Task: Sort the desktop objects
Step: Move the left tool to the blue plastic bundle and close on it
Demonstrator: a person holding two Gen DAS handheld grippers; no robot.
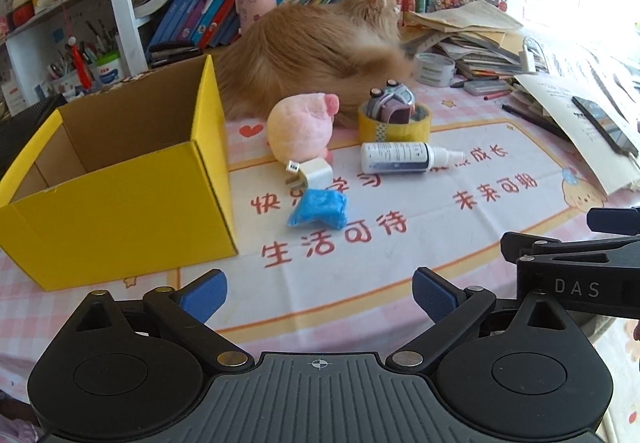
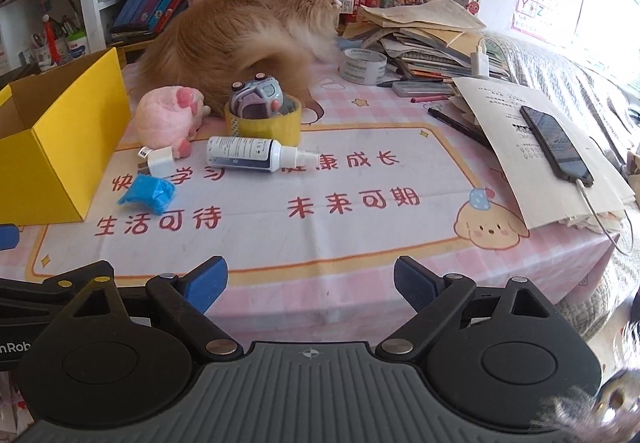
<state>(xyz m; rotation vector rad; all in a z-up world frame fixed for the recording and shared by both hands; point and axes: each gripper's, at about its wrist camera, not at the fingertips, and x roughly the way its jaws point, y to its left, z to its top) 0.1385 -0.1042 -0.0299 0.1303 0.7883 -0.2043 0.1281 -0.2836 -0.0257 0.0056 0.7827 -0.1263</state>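
Both the left gripper [image 1: 320,293] and the right gripper [image 2: 310,283] hover wide open and empty above the table's near edge. Toward the middle lie a spray bottle [image 2: 256,154], plush toy [image 2: 170,119], white charger [image 2: 160,162] and blue wad [image 2: 150,193], beside a yellow box [image 1: 120,179] at the left edge. A toy car [image 2: 258,97] sits in a tape roll [image 2: 264,125], before an orange cat [image 2: 236,39].

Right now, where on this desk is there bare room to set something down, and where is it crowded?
Free: the mat in front of the spray bottle, between the blue wad and the puppy print, and the empty yellow box. Crowded: the cluster of plush, charger, tape roll and cat, and the paper stack under the phone.
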